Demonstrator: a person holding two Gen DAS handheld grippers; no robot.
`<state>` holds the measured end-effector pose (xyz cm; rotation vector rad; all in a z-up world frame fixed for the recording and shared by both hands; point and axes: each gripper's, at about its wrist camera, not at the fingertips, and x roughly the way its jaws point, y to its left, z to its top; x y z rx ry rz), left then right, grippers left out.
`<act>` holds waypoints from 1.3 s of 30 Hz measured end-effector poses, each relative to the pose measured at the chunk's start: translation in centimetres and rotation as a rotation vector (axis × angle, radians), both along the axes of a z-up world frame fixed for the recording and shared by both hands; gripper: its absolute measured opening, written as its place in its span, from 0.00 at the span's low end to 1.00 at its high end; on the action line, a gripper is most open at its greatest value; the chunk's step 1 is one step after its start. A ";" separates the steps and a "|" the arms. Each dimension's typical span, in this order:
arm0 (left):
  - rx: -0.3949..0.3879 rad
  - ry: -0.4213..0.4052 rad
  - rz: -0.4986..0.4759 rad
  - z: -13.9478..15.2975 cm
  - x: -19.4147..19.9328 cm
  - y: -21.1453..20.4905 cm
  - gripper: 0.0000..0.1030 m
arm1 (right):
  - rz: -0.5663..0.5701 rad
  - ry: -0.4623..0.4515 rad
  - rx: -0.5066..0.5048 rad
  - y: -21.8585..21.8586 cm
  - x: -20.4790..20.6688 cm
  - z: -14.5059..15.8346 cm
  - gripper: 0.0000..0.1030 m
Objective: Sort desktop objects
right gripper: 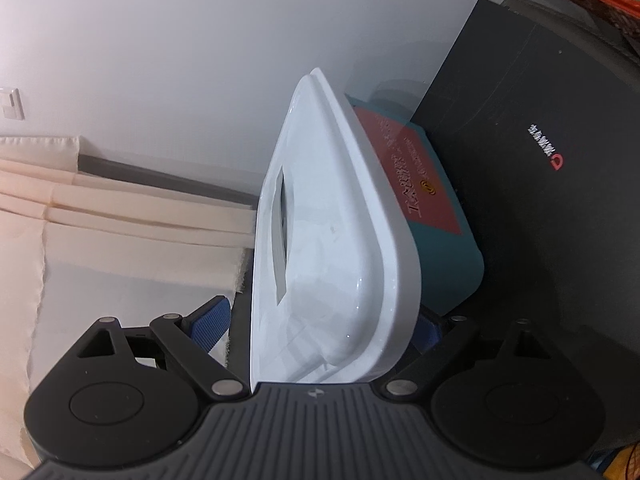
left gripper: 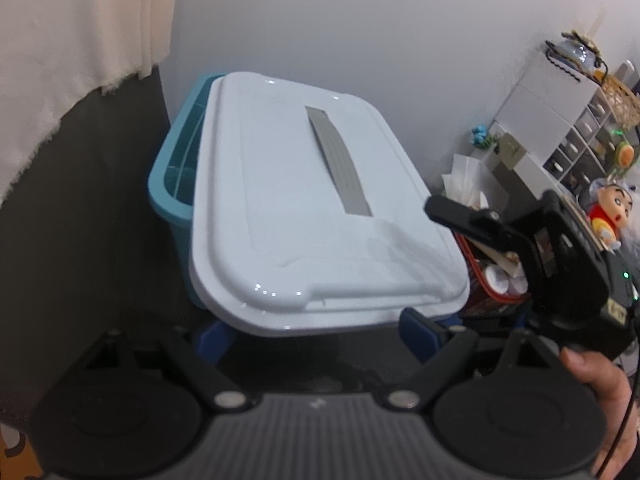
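- On the dark table [left gripper: 100,240], against the far wall, stands a teal storage bin [left gripper: 172,184] with a white lid [left gripper: 304,216] lying skewed across its top, so that the bin's left side shows open beside the lid.
- A grey strip [left gripper: 338,160] runs along the middle of the lid, from its far part toward the right edge.
- Left gripper [left gripper: 316,330]: its blue-padded fingers [left gripper: 416,330] stand wide apart at the lid's near edge, one at each near corner; whether the pads touch the lid cannot be told.
- Right gripper [right gripper: 320,332]: seen from its own camera, the lid [right gripper: 332,248] passes between the spread fingers [right gripper: 210,322]. The left pad stands clear of the lid, the right one is mostly hidden behind the rim; a firm hold cannot be confirmed.
- From the left wrist view, the right gripper [left gripper: 472,220] shows as a black unit at the lid's right edge, held by a hand [left gripper: 600,384].
- A red label [right gripper: 416,176] with pale lettering covers the bin's side [right gripper: 452,264] under the lid.
- Beside the bin lies a black box [right gripper: 520,140] with small printed markings.
- Right of the bin: a red basket [left gripper: 488,280] of oddments, white tissues [left gripper: 464,184], a cartoon doll [left gripper: 610,212], and a white drawer unit [left gripper: 548,120].
- Cream curtain [left gripper: 72,32] hangs at far left.
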<state>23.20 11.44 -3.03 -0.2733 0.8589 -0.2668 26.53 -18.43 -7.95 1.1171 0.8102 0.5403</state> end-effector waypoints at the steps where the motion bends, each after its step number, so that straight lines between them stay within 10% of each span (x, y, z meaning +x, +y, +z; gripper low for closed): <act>1: 0.001 -0.002 0.000 0.1 -0.1 0.1 0.88 | -0.003 0.005 -0.009 -0.1 -0.2 0.1 0.91; 8: 0.004 -0.020 0.011 0.7 -1.1 0.1 0.88 | -0.029 0.061 -0.063 -0.9 -1.8 0.3 0.89; 26: 0.029 -0.044 0.029 1.2 -2.1 -0.1 0.88 | -0.023 0.039 -0.099 -1.4 -2.9 1.2 0.28; 39: 0.023 -0.046 0.051 0.6 0.2 0.0 0.87 | -0.001 0.013 -0.092 -0.6 -1.9 0.9 0.27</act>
